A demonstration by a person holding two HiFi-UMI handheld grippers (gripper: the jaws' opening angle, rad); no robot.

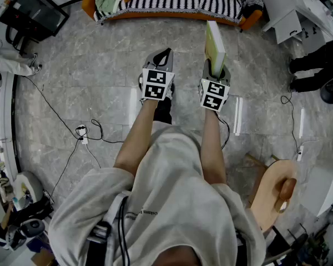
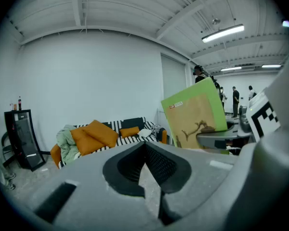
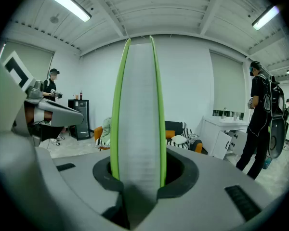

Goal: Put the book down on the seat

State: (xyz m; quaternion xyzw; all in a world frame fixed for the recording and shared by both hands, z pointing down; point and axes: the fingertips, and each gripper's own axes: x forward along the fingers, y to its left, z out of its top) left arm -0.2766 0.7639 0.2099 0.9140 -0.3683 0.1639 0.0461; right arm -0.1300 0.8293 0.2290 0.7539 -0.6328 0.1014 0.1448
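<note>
My right gripper (image 1: pixel 216 70) is shut on the lower edge of a green-covered book (image 1: pixel 214 43), which stands upright. In the right gripper view the book's (image 3: pixel 137 109) white page edge faces me, clamped between the jaws of that gripper (image 3: pixel 137 177). In the left gripper view the book's (image 2: pixel 195 117) brown and green cover shows to the right. The left gripper (image 1: pixel 164 54) hovers beside it, shut and holding nothing (image 2: pixel 145 170). Ahead across the floor stands the sofa (image 1: pixel 183 1) with a black-and-white striped seat, orange cushions (image 2: pixel 94 136) and a green cloth.
A black cabinet (image 1: pixel 36 10) stands at the far left and white cabinets (image 1: pixel 291 15) at the far right. A cable and plug (image 1: pixel 83 132) lie on the grey floor. A wooden stool (image 1: pixel 277 193) is near right. A person in black (image 3: pixel 260 119) stands to the right.
</note>
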